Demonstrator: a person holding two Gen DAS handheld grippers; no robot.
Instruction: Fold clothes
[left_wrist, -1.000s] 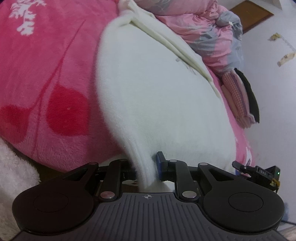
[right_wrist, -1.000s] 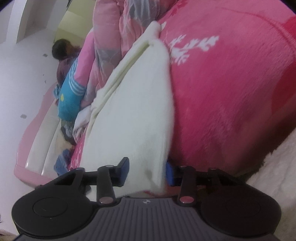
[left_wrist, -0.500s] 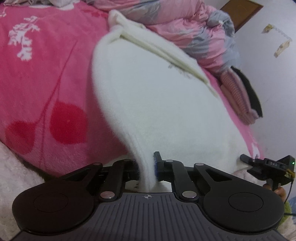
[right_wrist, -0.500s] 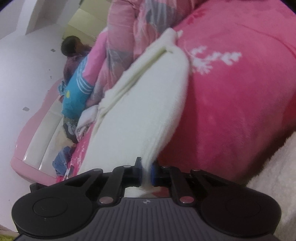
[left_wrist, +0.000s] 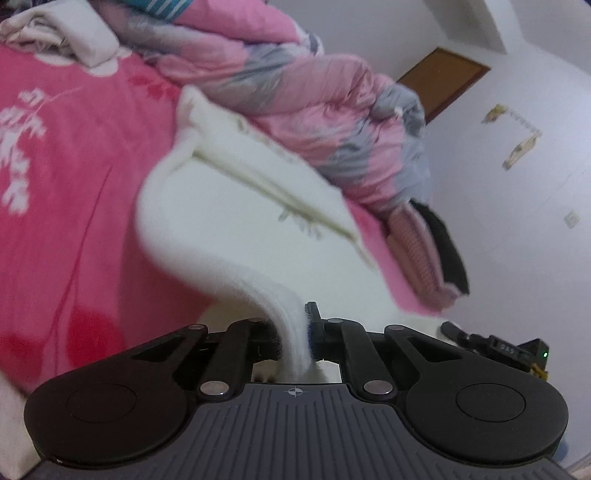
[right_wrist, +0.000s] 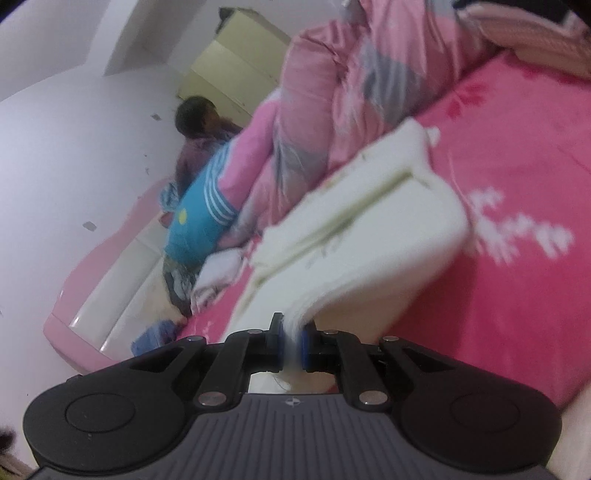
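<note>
A cream fleece garment (left_wrist: 236, 206) lies on a pink bedspread (left_wrist: 66, 192), with its near edge raised off the bed. My left gripper (left_wrist: 295, 332) is shut on one near corner of it, the fabric curling up into the jaws. In the right wrist view the same cream garment (right_wrist: 376, 236) bends up to my right gripper (right_wrist: 293, 341), which is shut on the other near corner between its blue pads. The far end of the garment, with a folded band, still rests on the bed. My right gripper (left_wrist: 498, 347) also shows at the lower right of the left wrist view.
A bunched pink and grey quilt (left_wrist: 314, 110) lies along the far side of the bed. Folded clothes (left_wrist: 428, 243) sit near the bed's edge by the white wall. A person in a blue striped top (right_wrist: 199, 206) lies at the headboard (right_wrist: 110, 288), beside loose clothes (right_wrist: 218, 273).
Both grippers closed onto the garment's near edge and rose, pulling that edge up off the bedspread. More of the quilt and room now shows beyond the garment.
</note>
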